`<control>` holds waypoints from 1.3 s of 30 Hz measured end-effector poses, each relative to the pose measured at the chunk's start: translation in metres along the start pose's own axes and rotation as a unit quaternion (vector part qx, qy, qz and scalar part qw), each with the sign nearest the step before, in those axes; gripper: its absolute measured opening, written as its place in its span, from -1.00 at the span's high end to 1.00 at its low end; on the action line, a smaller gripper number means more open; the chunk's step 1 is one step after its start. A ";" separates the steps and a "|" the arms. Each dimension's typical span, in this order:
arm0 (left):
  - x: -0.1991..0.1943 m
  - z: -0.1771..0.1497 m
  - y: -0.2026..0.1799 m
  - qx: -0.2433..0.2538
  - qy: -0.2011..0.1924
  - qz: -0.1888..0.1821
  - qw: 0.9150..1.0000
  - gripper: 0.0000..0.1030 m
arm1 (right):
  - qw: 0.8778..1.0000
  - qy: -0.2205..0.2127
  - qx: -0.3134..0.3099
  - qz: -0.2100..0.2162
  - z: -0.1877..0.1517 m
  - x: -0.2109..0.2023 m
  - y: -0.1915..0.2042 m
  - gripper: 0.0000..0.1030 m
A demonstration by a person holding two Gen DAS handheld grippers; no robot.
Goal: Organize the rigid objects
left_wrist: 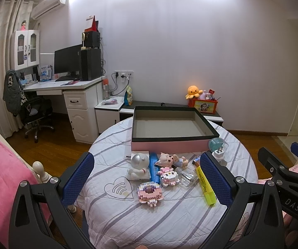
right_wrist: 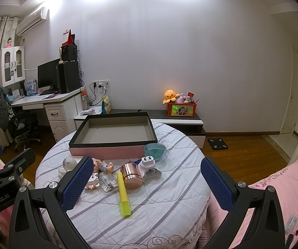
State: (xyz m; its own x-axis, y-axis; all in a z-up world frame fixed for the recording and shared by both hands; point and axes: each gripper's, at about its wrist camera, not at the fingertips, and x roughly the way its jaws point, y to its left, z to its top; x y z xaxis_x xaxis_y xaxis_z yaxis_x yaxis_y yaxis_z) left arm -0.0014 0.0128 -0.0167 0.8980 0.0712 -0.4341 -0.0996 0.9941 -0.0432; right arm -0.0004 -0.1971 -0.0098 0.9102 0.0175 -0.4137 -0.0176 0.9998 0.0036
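An empty pink box with a black rim [left_wrist: 167, 144] [right_wrist: 107, 151] stands at the back of the round table. In front of it lie an astronaut figure [left_wrist: 138, 165], a blue bar [left_wrist: 154, 167], a pig doll [left_wrist: 169, 159] [right_wrist: 104, 166], two pink block models [left_wrist: 150, 193] [left_wrist: 168, 176], a clear bottle [left_wrist: 187, 176] [right_wrist: 107, 183], a yellow highlighter [left_wrist: 206, 184] [right_wrist: 124, 194], a rose-gold cylinder [right_wrist: 131, 175], a white plug adapter [right_wrist: 150, 166] and a teal cup [right_wrist: 155, 150]. My left gripper [left_wrist: 147, 182] is open above these. My right gripper [right_wrist: 147, 184] is open and empty.
The table has a striped quilted cover [left_wrist: 159, 217] [right_wrist: 169, 197]. A pink bed [left_wrist: 1, 176] lies to the left, pink bedding [right_wrist: 273, 197] to the right. A white desk with a monitor [left_wrist: 68, 62] stands back left. A low cabinet holds an orange toy box [right_wrist: 181, 110].
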 end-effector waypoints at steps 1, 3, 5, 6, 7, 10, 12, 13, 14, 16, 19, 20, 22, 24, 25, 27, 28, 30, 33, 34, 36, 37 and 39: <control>0.000 0.000 0.000 0.000 0.000 0.000 1.000 -1.00 | 1.000 0.000 0.000 0.000 0.000 0.001 0.000 -1.00; 0.001 -0.001 0.000 0.000 0.000 -0.002 1.000 -1.00 | 1.000 0.000 0.002 0.002 0.000 0.001 -0.001 -1.00; 0.004 -0.004 0.001 0.001 0.003 -0.003 1.000 -1.00 | 1.000 0.001 0.001 -0.001 -0.001 0.004 -0.001 -1.00; 0.005 -0.004 0.001 0.001 0.005 -0.003 1.000 -1.00 | 1.000 0.003 0.001 -0.001 -0.002 0.006 -0.001 -1.00; 0.009 -0.008 0.003 0.001 0.009 -0.003 1.000 -1.00 | 1.000 0.007 0.001 -0.001 -0.004 0.009 -0.002 -1.00; 0.022 -0.018 0.006 0.001 0.024 0.000 1.000 -1.00 | 1.000 0.022 0.000 0.000 -0.010 0.022 -0.002 -1.00; 0.031 -0.023 0.008 -0.001 0.034 -0.001 0.999 -1.00 | 0.999 0.035 -0.001 0.001 -0.016 0.033 -0.003 -1.00; 0.038 -0.029 0.010 -0.001 0.044 -0.002 0.999 -1.00 | 0.999 0.044 -0.002 0.005 -0.020 0.039 -0.002 -1.00; 0.046 -0.037 0.012 0.000 0.056 0.000 0.998 -1.00 | 0.998 0.056 -0.003 0.009 -0.025 0.048 -0.002 -1.00; 0.057 -0.046 0.014 0.002 0.071 0.003 0.997 -1.00 | 0.997 0.075 -0.006 0.011 -0.034 0.061 -0.001 -1.00; 0.080 -0.064 0.016 0.003 0.104 0.002 0.995 -1.00 | 0.994 0.106 -0.014 0.022 -0.051 0.081 0.004 -1.00; 0.086 -0.068 0.015 0.004 0.111 0.001 0.994 -1.00 | 0.993 0.116 -0.017 0.027 -0.057 0.088 0.006 -1.00; 0.097 -0.074 0.014 0.005 0.127 -0.001 0.992 -1.00 | 0.990 0.132 -0.021 0.034 -0.066 0.099 0.007 -1.00; 0.110 -0.081 0.014 0.003 0.143 -0.005 0.990 -1.00 | 0.988 0.145 -0.021 0.039 -0.073 0.109 0.009 -1.00; 0.113 -0.081 0.013 0.003 0.147 -0.005 0.989 -1.00 | 0.988 0.151 -0.021 0.040 -0.076 0.113 0.009 -1.00; 0.118 -0.084 0.012 0.002 0.154 -0.009 0.988 -1.00 | 0.986 0.159 -0.019 0.041 -0.081 0.121 0.008 -1.00; 0.121 -0.085 0.012 0.001 0.157 -0.009 0.988 -1.00 | 0.986 0.162 -0.018 0.042 -0.083 0.125 0.007 -1.00; 0.128 -0.087 0.013 0.001 0.163 -0.006 0.987 -1.00 | 0.984 0.169 -0.018 0.049 -0.087 0.131 0.007 -1.00; 0.141 -0.091 0.014 -0.006 0.175 -0.004 0.985 -1.00 | 0.982 0.178 -0.021 0.059 -0.090 0.140 0.009 -0.96; 0.142 -0.091 0.014 -0.008 0.175 -0.006 0.984 -1.00 | 0.981 0.180 -0.022 0.065 -0.092 0.143 0.010 -0.96; 0.147 -0.091 0.013 -0.007 0.175 -0.005 0.985 -1.00 | 0.980 0.185 -0.025 0.075 -0.093 0.147 0.014 -0.90; 0.149 -0.091 0.012 -0.006 0.175 -0.004 0.985 -1.00 | 0.979 0.188 -0.026 0.079 -0.092 0.151 0.015 -0.81; 0.153 -0.091 0.011 -0.005 0.176 -0.007 0.984 -1.00 | 0.977 0.194 -0.030 0.087 -0.093 0.156 0.019 -0.66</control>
State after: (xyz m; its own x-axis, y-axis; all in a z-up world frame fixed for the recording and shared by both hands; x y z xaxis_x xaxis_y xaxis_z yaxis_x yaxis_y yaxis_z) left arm 0.0960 0.0267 -0.1657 0.6949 0.0230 -0.7187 -0.0942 0.9938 -0.0594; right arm 0.1030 -0.1758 -0.1594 0.6666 0.1725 -0.7252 -0.1924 0.9797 0.0562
